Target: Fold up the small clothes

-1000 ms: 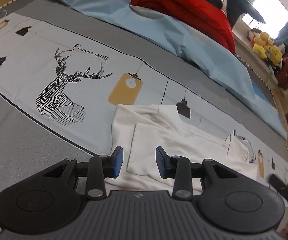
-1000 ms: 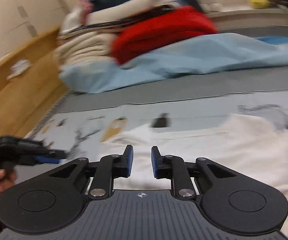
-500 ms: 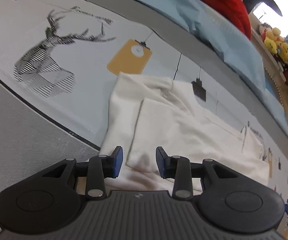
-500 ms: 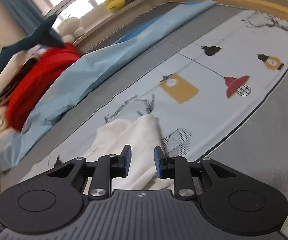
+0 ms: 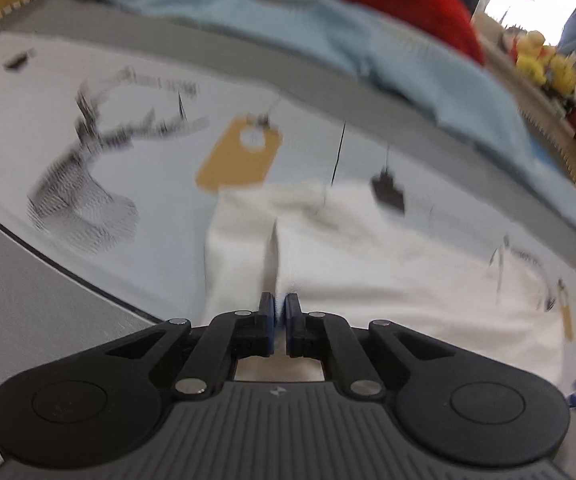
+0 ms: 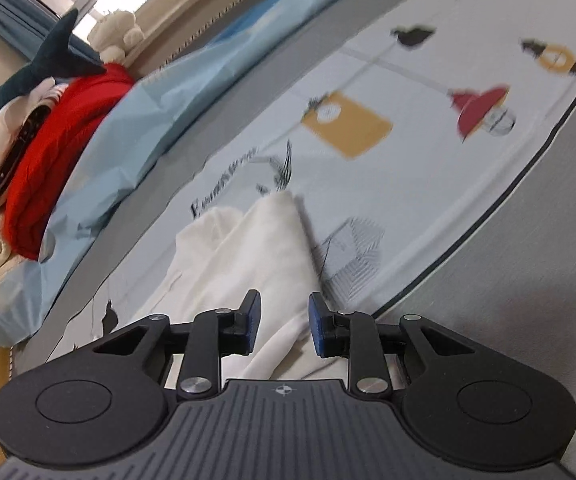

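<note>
Garment: a white garment (image 5: 388, 280) lies partly folded on the printed bedspread (image 5: 135, 240), its layers overlapping, with a raised fold line running up from the left gripper (image 5: 280, 322).
Location: it sits on the pale patterned panel of the bed, just below a mustard tag motif (image 5: 239, 156) and beside a black stag print (image 5: 83, 184).
Left jaws: nearly closed on a thin edge of the white cloth, the blue pads almost meeting.
Right jaws: the right gripper (image 6: 283, 328) is spread apart, straddling a peaked ridge of the garment (image 6: 263, 248) without pinching it.
Far side: a light blue sheet (image 6: 155, 116), a red blanket (image 6: 59, 148) and a dark shark plush (image 6: 43, 64) pile up along the bed's far edge.
Hard to see: the left view is motion-blurred, so print and fabric detail smear; the garment's near edge is hidden behind both grippers' bodies.
</note>
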### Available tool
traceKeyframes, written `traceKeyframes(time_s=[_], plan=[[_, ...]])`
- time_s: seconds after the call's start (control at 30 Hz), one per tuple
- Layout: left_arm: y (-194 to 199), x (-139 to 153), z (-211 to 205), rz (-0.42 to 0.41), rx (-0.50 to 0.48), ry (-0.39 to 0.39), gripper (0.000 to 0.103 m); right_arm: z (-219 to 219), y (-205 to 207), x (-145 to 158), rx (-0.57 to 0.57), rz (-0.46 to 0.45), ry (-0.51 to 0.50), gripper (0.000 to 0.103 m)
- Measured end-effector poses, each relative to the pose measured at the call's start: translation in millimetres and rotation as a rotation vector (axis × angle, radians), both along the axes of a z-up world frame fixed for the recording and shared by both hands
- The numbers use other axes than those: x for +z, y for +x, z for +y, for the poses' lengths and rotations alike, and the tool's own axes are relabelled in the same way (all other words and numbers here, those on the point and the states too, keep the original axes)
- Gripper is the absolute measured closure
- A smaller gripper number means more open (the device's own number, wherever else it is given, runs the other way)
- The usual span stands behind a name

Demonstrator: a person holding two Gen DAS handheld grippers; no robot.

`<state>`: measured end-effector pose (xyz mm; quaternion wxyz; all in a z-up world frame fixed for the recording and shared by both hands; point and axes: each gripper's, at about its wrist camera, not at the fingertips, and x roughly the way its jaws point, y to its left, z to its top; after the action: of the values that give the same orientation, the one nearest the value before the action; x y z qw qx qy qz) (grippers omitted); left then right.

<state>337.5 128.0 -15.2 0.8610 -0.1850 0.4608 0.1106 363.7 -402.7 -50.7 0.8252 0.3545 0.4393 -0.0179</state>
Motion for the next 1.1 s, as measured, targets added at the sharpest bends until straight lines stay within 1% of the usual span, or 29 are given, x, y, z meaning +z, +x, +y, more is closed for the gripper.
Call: traceKeyframes(time_s=[0.07, 0.1, 0.17, 0.2, 0.23, 0.27, 0.33, 0.37, 0.4, 0.43, 0.47, 0.5, 0.57, 0.63, 0.67, 0.7, 0.73, 0.77, 0.8, 0.83, 0.87, 0.9, 0.93, 0.97, 1.0, 1.03, 1.07, 1.1], plan=[[-6, 6, 2, 0.012, 0.022, 0.037, 0.098, 5, 2, -10, -0.003, 0.038, 0.029, 0.072], [-7, 2, 4, 0.042, 0.028, 0.046, 0.096, 6, 3, -14, -0.011, 0.052, 0.042, 0.072], [-4, -17, 13, 0.137, 0.052, 0.017, 0.095, 7, 4, -23, -0.027, 0.076, 0.063, 0.072], [-3, -24, 19, 0.169, 0.076, 0.019, 0.095, 6, 4, -27, -0.041, 0.084, 0.063, 0.072], [-3, -24, 21, 0.166, 0.090, 0.031, 0.095, 6, 4, -30, -0.052, 0.085, 0.065, 0.073], [-5, -19, 23, 0.138, 0.095, 0.040, 0.095, 6, 4, -32, -0.058, 0.084, 0.068, 0.073], [-5, -5, 19, 0.073, 0.063, 0.039, 0.095, 6, 4, -34, -0.071, 0.083, 0.075, 0.073], [-5, -2, 15, 0.049, 0.043, 0.036, 0.092, 6, 4, -34, -0.075, 0.083, 0.074, 0.073], [-4, 0, 11, 0.036, 0.019, 0.032, 0.091, 6, 4, -34, -0.078, 0.084, 0.072, 0.078], [-3, -1, 8, 0.039, 0.004, 0.029, 0.091, 6, 3, -33, -0.088, 0.086, 0.062, 0.087], [-2, -3, 5, 0.050, -0.005, 0.025, 0.091, 5, 0, -30, -0.112, 0.098, 0.038, 0.103], [-1, -5, 3, 0.056, -0.009, 0.017, 0.091, 2, -5, -25, -0.144, 0.101, 0.030, 0.103], [-2, -6, -1, 0.058, -0.025, 0.003, 0.091, -3, -16, -10, -0.200, 0.066, 0.038, 0.103], [1, -6, -5, 0.055, -0.039, 0.008, 0.091, -5, -19, 1, -0.205, 0.047, -0.033, 0.103], [1, -7, -7, 0.054, -0.042, 0.009, 0.091, -7, -18, 1, -0.211, 0.059, -0.073, 0.103], [2, -9, -7, 0.058, -0.041, 0.006, 0.091, -9, -18, -1, -0.220, 0.073, -0.100, 0.103], [2, -12, -6, 0.064, -0.038, 0.000, 0.091, -10, -19, -2, -0.223, 0.062, -0.103, 0.103], [3, -15, -4, 0.072, -0.032, -0.009, 0.091, -10, -18, 0, -0.208, 0.025, -0.082, 0.100], [3, -18, -2, 0.079, -0.026, -0.022, 0.091, -6, -15, 3, -0.172, -0.017, -0.049, 0.100], [2, -21, 1, 0.087, -0.020, -0.038, 0.091, 1, -10, 6, -0.108, -0.068, -0.010, 0.100], [1, -24, 3, 0.096, -0.013, -0.052, 0.091, 8, -5, 5, -0.040, -0.094, 0.013, 0.099], [2, -30, 6, 0.112, -0.003, -0.067, 0.091, 14, 0, 2, 0.019, -0.094, 0.019, 0.096], [2, -36, 9, 0.138, 0.006, -0.082, 0.091, 20, 4, -6, 0.043, -0.048, -0.010, 0.095], [2, -44, 11, 0.174, 0.011, -0.094, 0.091, 21, 6, -15, 0.036, 0.024, -0.044, 0.093], [2, -50, 13, 0.203, 0.014, -0.103, 0.091, 19, 6, -28, 0.016, 0.109, -0.066, 0.097], [1, -52, 14, 0.212, 0.019, -0.114, 0.091, 13, 4, -36, -0.015, 0.133, -0.047, 0.103], [1, -50, 16, 0.205, 0.026, -0.119, 0.091, 8, 2, -35, -0.051, 0.128, -0.019, 0.103], [1, -45, 16, 0.185, 0.029, -0.119, 0.090, 7, 2, -29, -0.057, 0.121, -0.029, 0.101]])
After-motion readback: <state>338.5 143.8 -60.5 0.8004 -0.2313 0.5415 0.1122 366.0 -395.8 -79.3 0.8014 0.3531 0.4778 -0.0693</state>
